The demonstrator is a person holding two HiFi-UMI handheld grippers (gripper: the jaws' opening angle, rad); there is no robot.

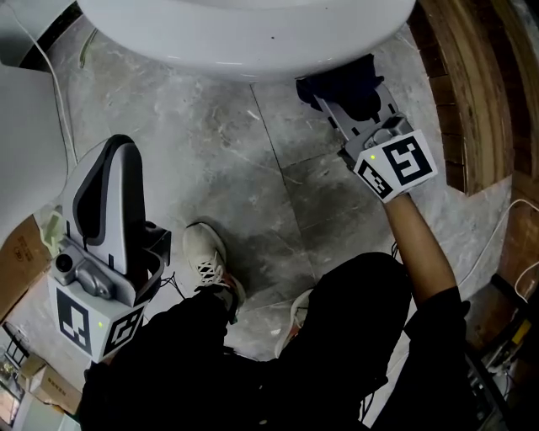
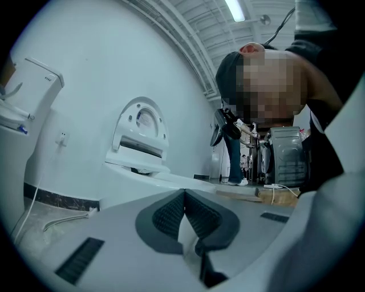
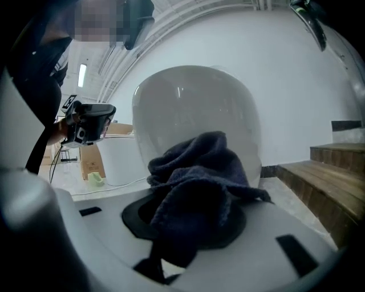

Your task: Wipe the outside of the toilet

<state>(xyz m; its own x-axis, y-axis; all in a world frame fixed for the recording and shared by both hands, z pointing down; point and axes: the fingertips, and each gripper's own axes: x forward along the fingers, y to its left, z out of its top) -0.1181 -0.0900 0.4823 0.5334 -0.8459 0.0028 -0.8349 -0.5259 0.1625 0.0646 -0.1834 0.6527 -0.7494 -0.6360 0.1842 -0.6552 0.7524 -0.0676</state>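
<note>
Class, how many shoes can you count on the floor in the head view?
2. One white shoe lies centre-left, in full view; the other is to its right, mostly hidden under the person's leg.

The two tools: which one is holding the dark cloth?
The right tool, by the toilet bowl: the dark blue cloth is clamped between its jaws. The left tool is shut on nothing.

Grey marbled stone tiles (image 1: 253, 168) cover the floor, crossed by thin grout lines. Wooden steps (image 1: 472, 84) run down the upper right of the head view. Cardboard boxes (image 1: 21, 261) sit at its lower left. White walls (image 2: 85, 68) carry a dark skirting band (image 2: 57, 199) along the floor; a strip light (image 2: 235, 9) glows on the ceiling.
</note>
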